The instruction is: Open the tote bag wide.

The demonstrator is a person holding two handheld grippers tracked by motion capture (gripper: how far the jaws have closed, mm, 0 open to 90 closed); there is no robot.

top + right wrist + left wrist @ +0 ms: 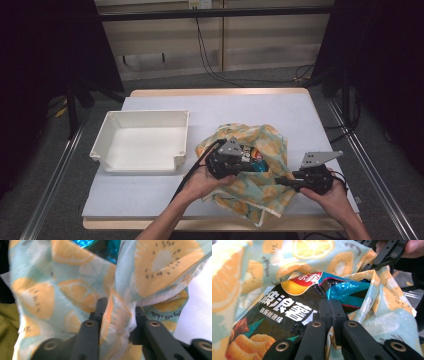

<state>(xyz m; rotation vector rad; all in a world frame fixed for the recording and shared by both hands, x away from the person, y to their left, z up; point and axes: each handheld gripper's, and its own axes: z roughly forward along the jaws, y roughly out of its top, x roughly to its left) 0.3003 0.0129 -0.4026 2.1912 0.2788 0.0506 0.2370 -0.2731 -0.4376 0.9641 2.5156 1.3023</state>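
At the left of the high view a white, shallow, rectangular plastic bin [142,141] sits empty on the pale grey table cover [260,107], well apart from the work.

Right of it, in the lower middle of the frame, lies a soft cloth bag printed with orange slices and kiwi halves on pale blue-green [260,165]. Its mouth gapes toward the person, and a glossy black and teal foil crisp packet [287,312] sits partly inside it, partly out.

The left gripper [227,167] is at the bag's mouth. In the left gripper view its black jaws stand pressed together on a crumpled fold at the packet's top edge, so it holds the packet by the seam. That looks the right spot: the packet is probably very light, puffed with air, slick on its faces and easy to crush, while the sealed edge is flat and strong and spares the brittle contents. A pinch on the smooth belly could slide off.

Farther right, the right gripper [305,182] sits at the bag's right rim in the lower right of the high view. In the right gripper view its jaws have a bunched fold of the printed cloth clamped between them. The cloth is limp and light, likely to drag with the packet unless pinned this way; a gathered fold grips better than a single layer.
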